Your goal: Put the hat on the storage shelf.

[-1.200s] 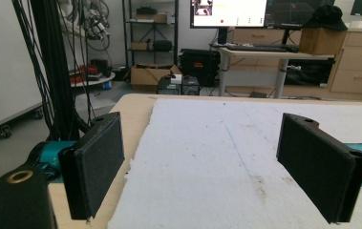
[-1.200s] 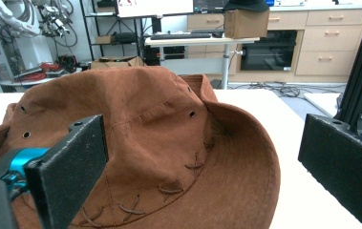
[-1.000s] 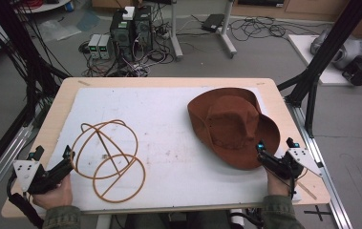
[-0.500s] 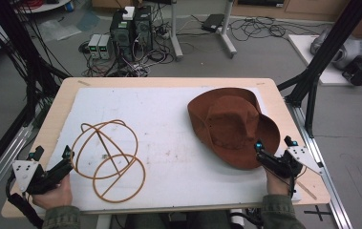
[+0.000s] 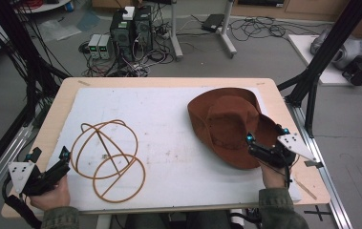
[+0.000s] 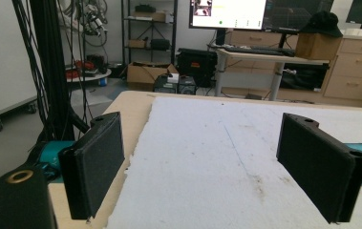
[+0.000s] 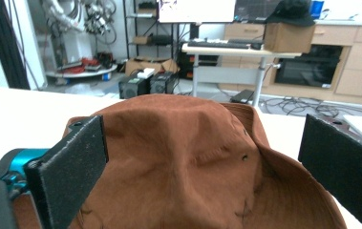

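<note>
A brown wide-brimmed hat (image 5: pixel 228 125) lies crown up on the right half of the white mat (image 5: pixel 169 114). My right gripper (image 5: pixel 266 136) hovers over its near brim, open, with the crown (image 7: pixel 178 143) straight ahead between the jaws. A brown wire hat frame (image 5: pixel 108 160) made of hoops rests on the mat's left half. My left gripper (image 5: pixel 49 156) sits at the table's front left corner, just left of the frame, open, with bare white mat (image 6: pixel 217 162) between its jaws.
The wooden table (image 5: pixel 59 102) ends close behind both hands. Black frame posts (image 5: pixel 329 52) stand at the right and left sides. Cables and power boxes (image 5: pixel 131 28) lie on the floor beyond the far edge. Bare mat separates hat and frame.
My right gripper has crept slightly forward over the hat's brim. The left gripper, the hat and the wire frame have stayed put.
</note>
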The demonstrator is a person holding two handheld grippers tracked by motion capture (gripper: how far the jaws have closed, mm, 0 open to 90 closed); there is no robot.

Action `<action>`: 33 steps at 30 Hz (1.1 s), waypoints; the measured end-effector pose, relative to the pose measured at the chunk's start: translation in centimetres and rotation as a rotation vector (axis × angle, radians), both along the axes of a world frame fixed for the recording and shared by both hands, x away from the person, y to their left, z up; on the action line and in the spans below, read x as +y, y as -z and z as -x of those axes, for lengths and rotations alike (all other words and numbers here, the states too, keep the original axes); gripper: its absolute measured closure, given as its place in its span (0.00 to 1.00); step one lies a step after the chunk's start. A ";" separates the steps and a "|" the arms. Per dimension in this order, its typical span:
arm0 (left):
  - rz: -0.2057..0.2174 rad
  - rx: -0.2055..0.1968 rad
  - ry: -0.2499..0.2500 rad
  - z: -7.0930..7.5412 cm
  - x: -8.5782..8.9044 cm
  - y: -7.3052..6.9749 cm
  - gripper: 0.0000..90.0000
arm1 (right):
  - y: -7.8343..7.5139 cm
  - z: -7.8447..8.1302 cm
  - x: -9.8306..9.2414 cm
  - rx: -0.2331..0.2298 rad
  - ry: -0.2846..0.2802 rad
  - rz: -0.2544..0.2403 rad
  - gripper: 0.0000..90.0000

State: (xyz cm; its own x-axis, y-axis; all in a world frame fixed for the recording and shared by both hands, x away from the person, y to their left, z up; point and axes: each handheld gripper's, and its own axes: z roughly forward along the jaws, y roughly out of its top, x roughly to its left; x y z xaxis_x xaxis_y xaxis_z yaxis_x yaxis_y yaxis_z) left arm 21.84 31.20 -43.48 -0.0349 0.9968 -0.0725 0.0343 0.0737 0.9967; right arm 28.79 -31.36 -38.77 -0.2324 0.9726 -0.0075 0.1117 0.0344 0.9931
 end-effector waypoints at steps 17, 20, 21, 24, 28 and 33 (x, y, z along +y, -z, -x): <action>0.008 -0.010 0.008 -0.1 0.2 0.0 0.18 | 1.2 -6.8 2.5 0.235 -0.027 0.093 0.02; 0.011 -0.009 0.008 0.0 0.3 0.0 0.18 | 2.1 -7.5 2.6 0.278 -0.009 0.109 0.03; 0.012 -0.009 0.009 0.0 0.3 0.0 0.18 | 2.3 -7.6 2.6 0.293 -0.005 0.110 0.03; 0.014 -0.011 0.011 -0.1 0.4 0.0 0.18 | 2.8 -8.1 2.8 0.329 -0.006 0.110 0.07; 0.017 -0.014 0.013 -0.1 0.4 0.0 0.18 | 3.3 -8.5 2.9 0.362 -0.014 0.134 0.31; 0.020 -0.011 0.021 -0.2 0.5 0.1 0.18 | 3.4 -8.5 2.9 0.406 -0.013 0.107 0.97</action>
State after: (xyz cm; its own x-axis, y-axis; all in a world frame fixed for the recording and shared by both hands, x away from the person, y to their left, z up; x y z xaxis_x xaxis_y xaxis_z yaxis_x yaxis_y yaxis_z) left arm 22.01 31.66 -43.55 -0.0135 0.9956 -0.0930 0.0253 0.0933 0.9953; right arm 37.29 -28.45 -42.17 -0.2496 0.9683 -0.0134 0.4924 0.1388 0.8592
